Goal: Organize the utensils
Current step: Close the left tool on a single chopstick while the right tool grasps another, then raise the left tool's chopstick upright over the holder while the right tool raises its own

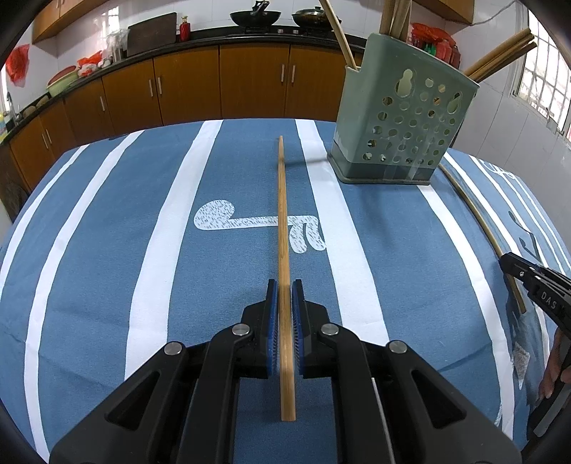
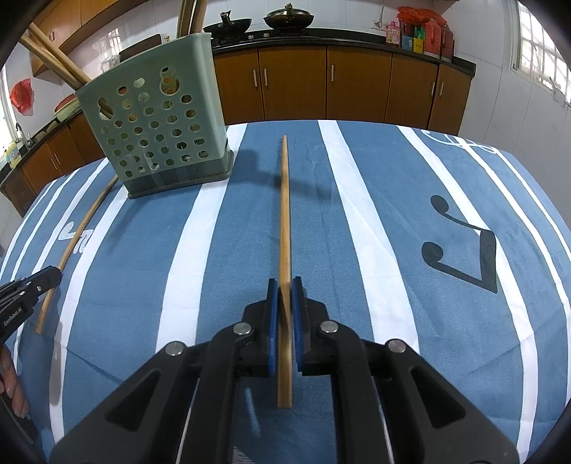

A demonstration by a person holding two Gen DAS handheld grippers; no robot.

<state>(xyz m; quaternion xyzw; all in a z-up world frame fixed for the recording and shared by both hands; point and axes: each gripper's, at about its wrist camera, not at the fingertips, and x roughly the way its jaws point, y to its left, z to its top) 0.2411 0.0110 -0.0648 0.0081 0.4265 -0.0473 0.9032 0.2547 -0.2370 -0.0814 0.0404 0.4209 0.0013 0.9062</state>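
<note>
My left gripper (image 1: 284,291) is shut on a wooden chopstick (image 1: 283,228) that points forward over the blue striped tablecloth. My right gripper (image 2: 284,289) is shut on another wooden chopstick (image 2: 284,221), slightly blurred, also pointing forward. A green perforated utensil holder (image 1: 401,125) stands ahead right in the left wrist view and ahead left in the right wrist view (image 2: 157,117), with several chopsticks sticking out of it. Each gripper shows at the edge of the other's view: the right one (image 1: 535,285), the left one (image 2: 32,289).
The table (image 1: 107,250) has a blue cloth with white stripes and music-note prints. Brown kitchen cabinets (image 1: 221,82) and a counter with woks (image 1: 253,16) lie beyond the far edge. A window (image 2: 542,46) is at the right.
</note>
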